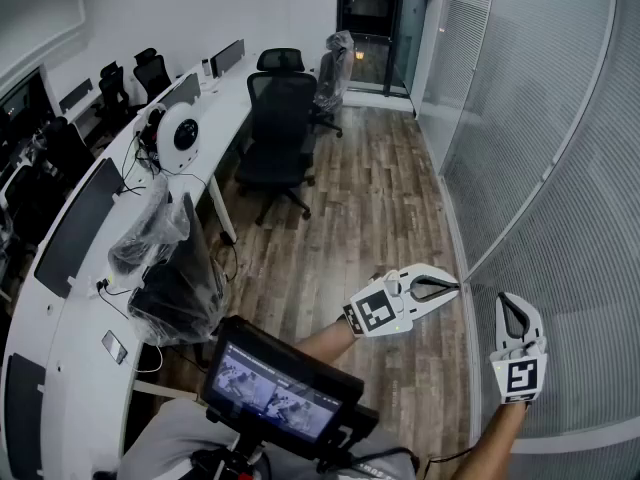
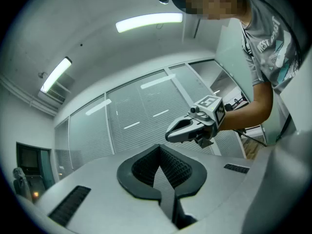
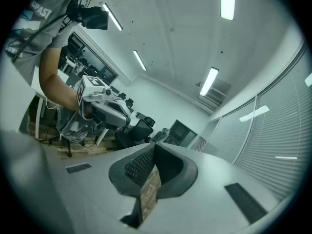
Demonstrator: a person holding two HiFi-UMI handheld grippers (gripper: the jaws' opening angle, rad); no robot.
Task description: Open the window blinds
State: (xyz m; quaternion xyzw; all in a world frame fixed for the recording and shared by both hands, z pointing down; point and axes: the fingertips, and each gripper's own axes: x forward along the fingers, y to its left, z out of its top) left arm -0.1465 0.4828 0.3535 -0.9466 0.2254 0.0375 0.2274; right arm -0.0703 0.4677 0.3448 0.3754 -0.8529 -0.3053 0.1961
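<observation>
Window blinds, slats shut, lining the glass wall at right; left gripper and right gripper both closed, empty, near them; advisable to find their control, not in view, before opening either gripper

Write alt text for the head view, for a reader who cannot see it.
Two hand-held grippers, the left gripper and the right gripper, both shut and empty, are held near closed window blinds on the right. To the left lies an office with a wood floor, a curved white desk carrying monitors, and black chairs.
</observation>
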